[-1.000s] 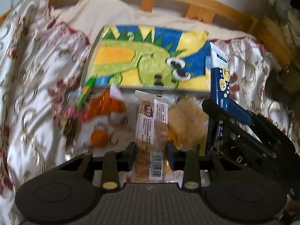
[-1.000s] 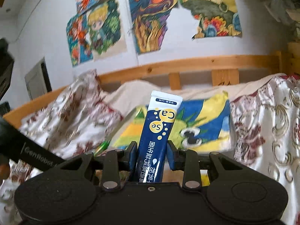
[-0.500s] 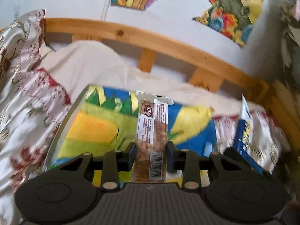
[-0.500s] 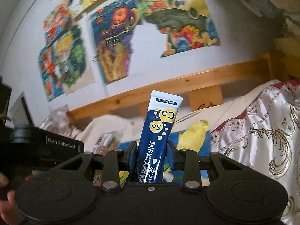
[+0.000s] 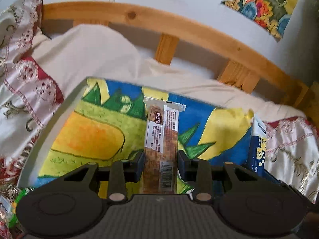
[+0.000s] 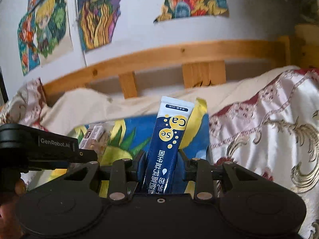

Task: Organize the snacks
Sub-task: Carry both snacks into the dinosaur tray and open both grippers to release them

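Crinkly snack bar [image 5: 160,151] and glossy blue sachet [image 6: 167,149] stand clamped.

Both tools are matte black plastic. The left tongs [image 5: 160,162] sit above a ribbed grey-black housing flanked by two round, dished discs, with angular linkage arms pinned by pale, brass-toned rivets. The right tongs [image 6: 161,165] have the same discs, linkages and rivets, plus a small screw hole at lower centre. At left, the other tool's side reads "GenRobot.AI" in pale lettering.
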